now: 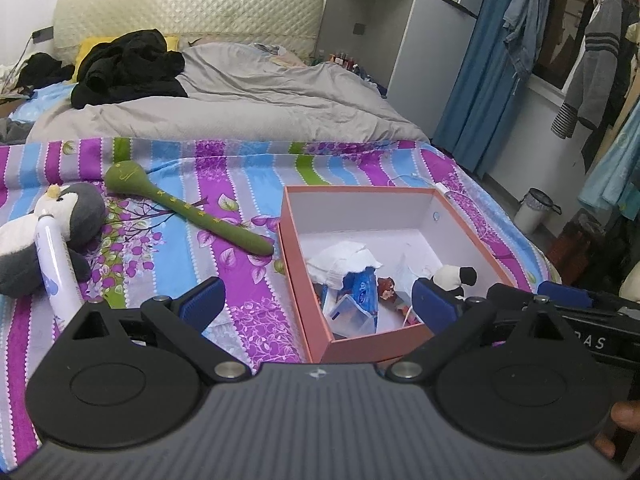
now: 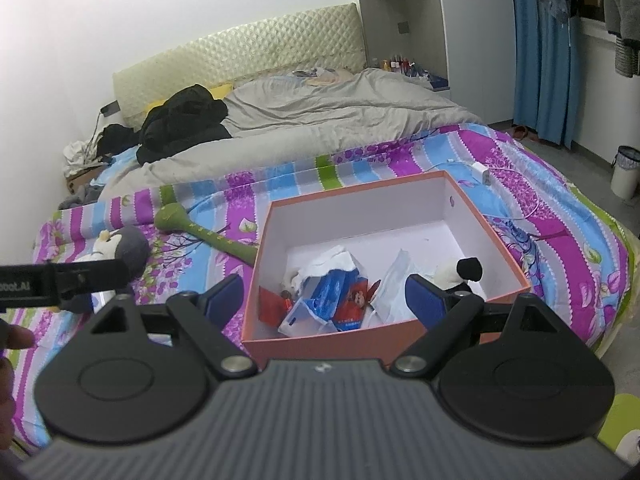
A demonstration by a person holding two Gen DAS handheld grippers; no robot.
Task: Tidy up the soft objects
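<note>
An orange box (image 1: pixel 304 280) with white inside sits on the striped bedsheet; it also shows in the right wrist view (image 2: pixel 320 342). Inside lie a blue tissue pack (image 1: pixel 360 288) (image 2: pixel 332 284), a white bag (image 2: pixel 394 280) and a small panda plush (image 1: pixel 456 276) (image 2: pixel 460 272). A penguin plush (image 1: pixel 68 220) (image 2: pixel 124 246), a white bottle (image 1: pixel 56 268) and a green soft mallet (image 1: pixel 188 208) (image 2: pixel 208 236) lie left of the box. My left gripper (image 1: pixel 316 300) is open and empty at the box's near left corner. My right gripper (image 2: pixel 324 300) is open and empty over the box's near edge.
A grey duvet (image 1: pixel 240 96) and black clothes (image 1: pixel 132 64) cover the far bed. A white charger and cable (image 2: pixel 486 174) lie right of the box. A white bin (image 1: pixel 534 208) stands on the floor; clothes hang at right.
</note>
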